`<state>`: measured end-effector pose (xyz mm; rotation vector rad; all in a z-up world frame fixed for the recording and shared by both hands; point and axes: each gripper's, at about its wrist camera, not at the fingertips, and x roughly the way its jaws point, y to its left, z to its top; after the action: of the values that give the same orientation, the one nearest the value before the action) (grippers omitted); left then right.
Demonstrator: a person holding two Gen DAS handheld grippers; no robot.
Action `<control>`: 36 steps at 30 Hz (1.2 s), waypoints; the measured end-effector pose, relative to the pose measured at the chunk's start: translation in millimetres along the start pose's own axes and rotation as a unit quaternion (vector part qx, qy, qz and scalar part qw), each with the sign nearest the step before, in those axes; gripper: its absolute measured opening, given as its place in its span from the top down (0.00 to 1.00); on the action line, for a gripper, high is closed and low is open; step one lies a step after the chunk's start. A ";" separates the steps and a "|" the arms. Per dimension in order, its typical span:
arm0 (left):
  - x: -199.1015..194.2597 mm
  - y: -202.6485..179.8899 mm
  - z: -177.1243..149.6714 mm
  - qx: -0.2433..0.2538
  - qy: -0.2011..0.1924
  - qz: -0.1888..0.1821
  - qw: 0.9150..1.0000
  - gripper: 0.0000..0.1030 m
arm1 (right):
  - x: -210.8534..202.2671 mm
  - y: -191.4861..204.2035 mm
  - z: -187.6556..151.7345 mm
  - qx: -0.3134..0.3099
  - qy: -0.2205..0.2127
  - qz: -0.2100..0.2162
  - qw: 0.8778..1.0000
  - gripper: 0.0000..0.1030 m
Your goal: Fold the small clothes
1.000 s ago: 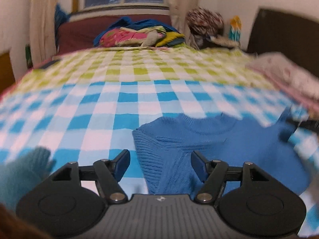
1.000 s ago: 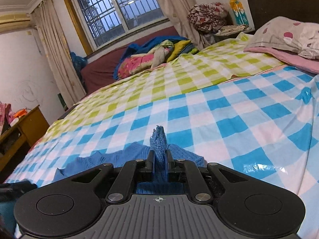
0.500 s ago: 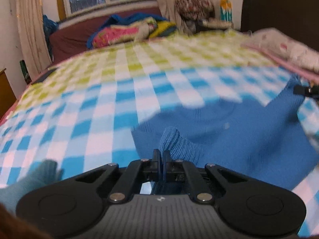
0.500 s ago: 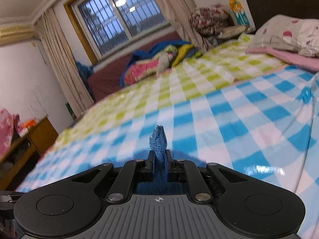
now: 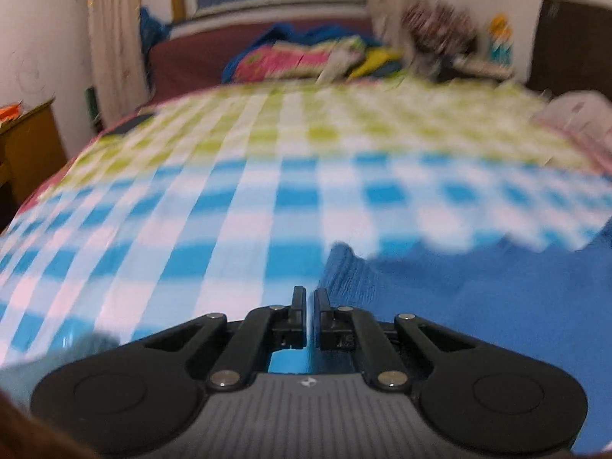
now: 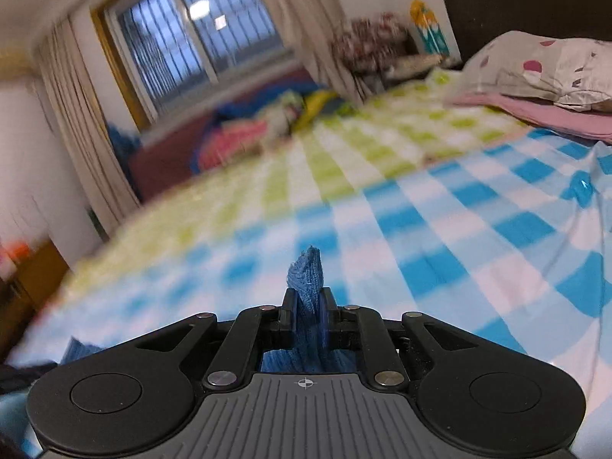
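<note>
Two handheld grippers angle downward over a bed (image 5: 267, 206) spread w/ a checked sheet, blue-and-white squares near, green-and-white farther back.

Left gripper (image 5: 310, 298): tilted down toward the sheet, fingers pressed nearly together, only a thin slit between the pads. Blue shows in that slit and below it, but whether knit is actually caught there can't be told from the blurred left view. The blue knit sweater (image 5: 478, 306) lies just to the gripper's right, its ribbed edge rising right beside the right finger and the rest spreading off to the frame's right edge.

Right gripper (image 6: 309, 302): tilted down less steeply, pinching a fold of the same sweater (image 6: 308, 283). The knit stands up in a pointed tuft above the fingertips and fills the gap between the pads down to the gripper body; its jaws have just eased slightly wider, cloth between them throughout. More of the sweater peeks out at the lower left of the right view.

Count: two grippers, one blue sweater. One pillow (image 6: 543, 69) w/ a spotted case sits on a pink folded cover at the bed's right side. One heap of bright bedding (image 5: 306, 57) lies against the far wall under one barred window (image 6: 191, 42), curtains hanging either side. A wooden cabinet (image 5: 30, 141) stands left of the bed. Both views are motion-blurred.
</note>
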<state>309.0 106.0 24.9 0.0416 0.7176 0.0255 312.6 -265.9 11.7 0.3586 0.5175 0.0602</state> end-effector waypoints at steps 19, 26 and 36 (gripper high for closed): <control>-32.2 -45.5 -47.7 0.005 -0.005 -0.042 0.999 0.60 | -22.4 64.5 -62.7 -0.189 0.032 0.023 0.981 0.68; -41.1 -4.1 -51.6 -0.068 -0.006 -0.055 0.996 0.56 | -33.4 17.1 -44.1 -0.081 0.037 0.025 0.996 0.63; -44.8 28.2 -80.0 -0.130 0.017 -0.031 0.991 0.45 | -41.3 -8.9 -56.0 -0.040 0.084 0.008 0.996 0.45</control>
<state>222.4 134.8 -4.6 -0.2301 0.7453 0.0603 248.8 -262.4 -17.1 0.2813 0.6760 0.1258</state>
